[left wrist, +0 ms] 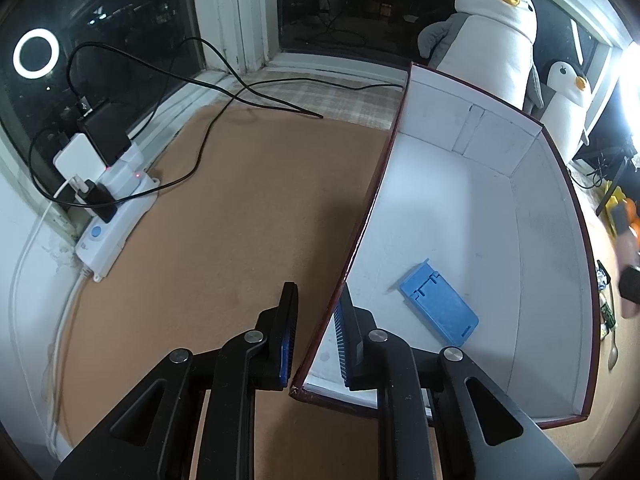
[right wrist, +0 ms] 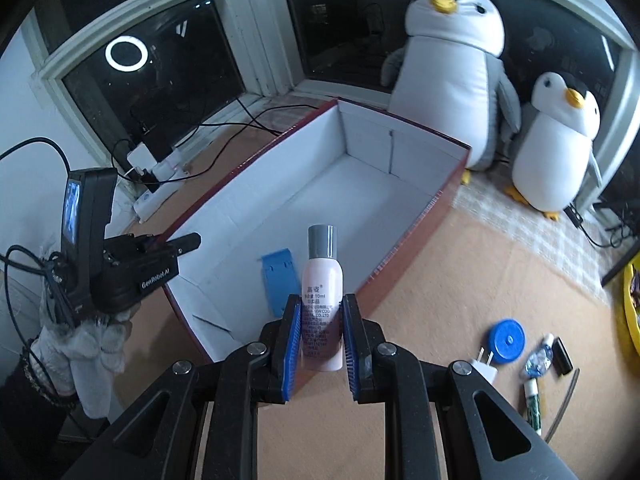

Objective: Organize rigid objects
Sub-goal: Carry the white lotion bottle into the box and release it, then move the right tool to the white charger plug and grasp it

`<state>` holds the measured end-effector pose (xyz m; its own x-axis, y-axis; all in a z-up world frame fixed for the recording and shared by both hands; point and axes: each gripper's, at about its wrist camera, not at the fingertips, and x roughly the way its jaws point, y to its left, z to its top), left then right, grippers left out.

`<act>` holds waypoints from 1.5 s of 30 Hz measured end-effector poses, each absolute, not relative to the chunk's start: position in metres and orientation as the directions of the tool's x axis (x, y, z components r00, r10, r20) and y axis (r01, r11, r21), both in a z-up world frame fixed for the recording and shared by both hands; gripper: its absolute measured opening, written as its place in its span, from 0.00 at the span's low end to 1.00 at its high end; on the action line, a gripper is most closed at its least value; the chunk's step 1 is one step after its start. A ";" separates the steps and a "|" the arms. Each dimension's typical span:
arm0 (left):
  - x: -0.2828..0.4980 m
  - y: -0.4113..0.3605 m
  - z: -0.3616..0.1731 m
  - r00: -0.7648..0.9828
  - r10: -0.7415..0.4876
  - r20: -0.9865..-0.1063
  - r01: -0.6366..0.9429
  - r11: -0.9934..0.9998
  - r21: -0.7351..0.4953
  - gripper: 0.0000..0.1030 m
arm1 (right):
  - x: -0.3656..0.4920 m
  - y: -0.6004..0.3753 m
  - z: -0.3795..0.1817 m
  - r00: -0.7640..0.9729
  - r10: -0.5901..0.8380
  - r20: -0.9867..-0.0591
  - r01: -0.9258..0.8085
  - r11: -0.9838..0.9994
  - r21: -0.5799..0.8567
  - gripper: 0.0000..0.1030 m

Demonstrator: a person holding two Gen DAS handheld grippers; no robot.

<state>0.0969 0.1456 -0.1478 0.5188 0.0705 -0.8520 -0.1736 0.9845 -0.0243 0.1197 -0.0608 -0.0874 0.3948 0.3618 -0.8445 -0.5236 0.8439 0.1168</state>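
Right gripper (right wrist: 320,340) clamped on a pink bottle (right wrist: 322,300) with a grey cap, held upright between the blue pads (right wrist: 291,340), at the near edge of the box (right wrist: 420,224). Box open-topped, dark red outside, white inside. Lying flat on the box floor: 1 blue plastic piece (right wrist: 278,284), just left of the bottle in the right wrist view.

Left gripper (left wrist: 316,340) with fingers apart, straddling the left wall of the box (left wrist: 360,236) near its front corner — 1 finger outside over the brown mat (left wrist: 224,240), 1 inside. Wall between the pads, not visibly pinched. Blue plastic piece (left wrist: 439,302) just inside the box, right of that finger.

On the mat right of the box: blue round lid (right wrist: 508,340), white plug (right wrist: 486,366), small black block (right wrist: 562,356), green-and-white tube (right wrist: 532,404), crumpled clear wrapper (right wrist: 536,358).

Behind the box: 2 stuffed penguins — large (right wrist: 448,76), small (right wrist: 556,148). Left of the box, against the window: white power strip (left wrist: 116,220) with black and white adapters plugged in, black cables (left wrist: 224,96) trailing over the mat.
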 end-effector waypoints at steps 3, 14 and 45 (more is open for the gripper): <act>0.097 0.146 -0.148 0.520 0.068 -0.851 -0.172 0.985 -0.027 0.15 | 0.129 -0.049 -0.093 0.389 0.359 -0.849 -0.530 0.841 0.112 0.17; 0.098 0.146 -0.148 0.522 0.067 -0.850 -0.173 0.985 -0.028 0.15 | 0.157 -0.016 -0.115 0.367 0.318 -0.874 -0.540 0.838 0.078 0.17; 0.099 0.146 -0.147 0.515 0.073 -0.854 -0.174 0.984 -0.022 0.15 | 0.146 -0.062 -0.097 0.422 0.351 -0.836 -0.464 0.876 0.134 0.33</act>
